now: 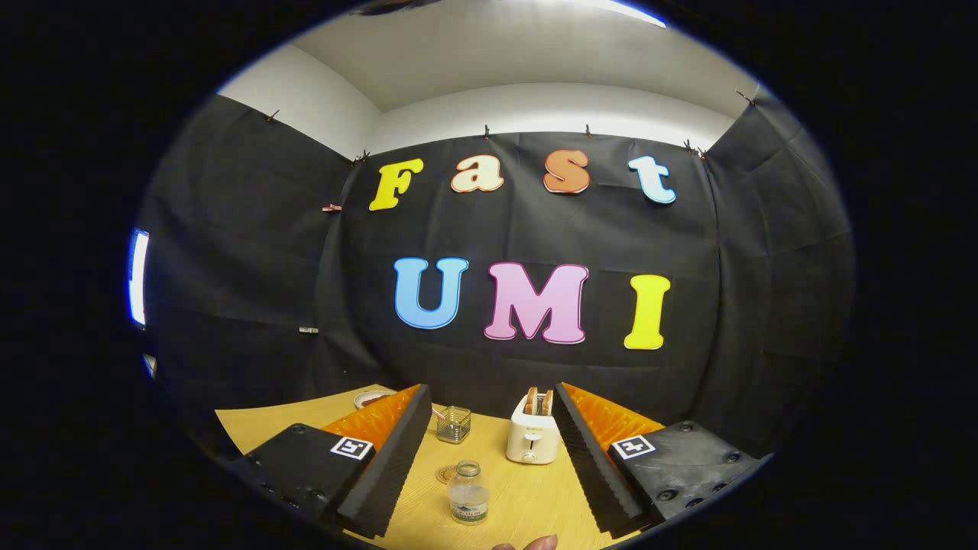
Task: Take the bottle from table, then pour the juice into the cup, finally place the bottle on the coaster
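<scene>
Tongs (pixel 489 458) spread wide, holding nothing; bottle (pixel 467 493) upright on counter (pixel 527 496) between them. We judged best to center on its body before squeezing.

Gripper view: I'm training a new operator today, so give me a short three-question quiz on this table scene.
1. True or false: the tongs are shut on the bottle.
2. What stands beside the toaster? A) the wire basket B) a kettle C) a pan
3. Fill in: just behind the bottle lies the round ____.

Key: 1 false, the fingers stand open with the bottle between them, untouched; 2 A; 3 coaster.
</scene>
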The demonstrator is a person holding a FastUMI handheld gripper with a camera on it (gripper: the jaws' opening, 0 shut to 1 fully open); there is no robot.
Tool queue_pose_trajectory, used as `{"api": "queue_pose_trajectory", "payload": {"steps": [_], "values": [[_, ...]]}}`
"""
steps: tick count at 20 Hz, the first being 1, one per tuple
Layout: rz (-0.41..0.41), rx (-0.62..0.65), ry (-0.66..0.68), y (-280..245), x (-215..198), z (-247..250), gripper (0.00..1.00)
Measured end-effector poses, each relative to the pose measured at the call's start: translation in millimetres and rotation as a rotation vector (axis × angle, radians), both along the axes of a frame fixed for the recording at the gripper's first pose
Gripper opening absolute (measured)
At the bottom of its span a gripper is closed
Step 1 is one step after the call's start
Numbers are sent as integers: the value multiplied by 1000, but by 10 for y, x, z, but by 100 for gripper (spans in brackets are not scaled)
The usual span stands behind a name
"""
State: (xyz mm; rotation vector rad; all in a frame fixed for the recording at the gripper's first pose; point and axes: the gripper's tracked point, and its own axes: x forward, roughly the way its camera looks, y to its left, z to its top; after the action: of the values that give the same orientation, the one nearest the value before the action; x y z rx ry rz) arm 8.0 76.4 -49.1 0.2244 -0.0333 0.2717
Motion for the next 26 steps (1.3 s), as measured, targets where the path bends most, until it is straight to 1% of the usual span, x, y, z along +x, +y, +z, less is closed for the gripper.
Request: {"api": "queue_pose_trajectory", "payload": {"steps": [5,9,13,17,21,26], "values": [[53,-27,54,252,63,-675,97],[98,-71,61,483,103,-1144,97],[125,-72,74,697,133,-1541,97],[124,-58,108,881,213,-1993,97],[94,-33,135,975,301,-2397,97],[69,-32,156,1005,430,-2639,97]]}}
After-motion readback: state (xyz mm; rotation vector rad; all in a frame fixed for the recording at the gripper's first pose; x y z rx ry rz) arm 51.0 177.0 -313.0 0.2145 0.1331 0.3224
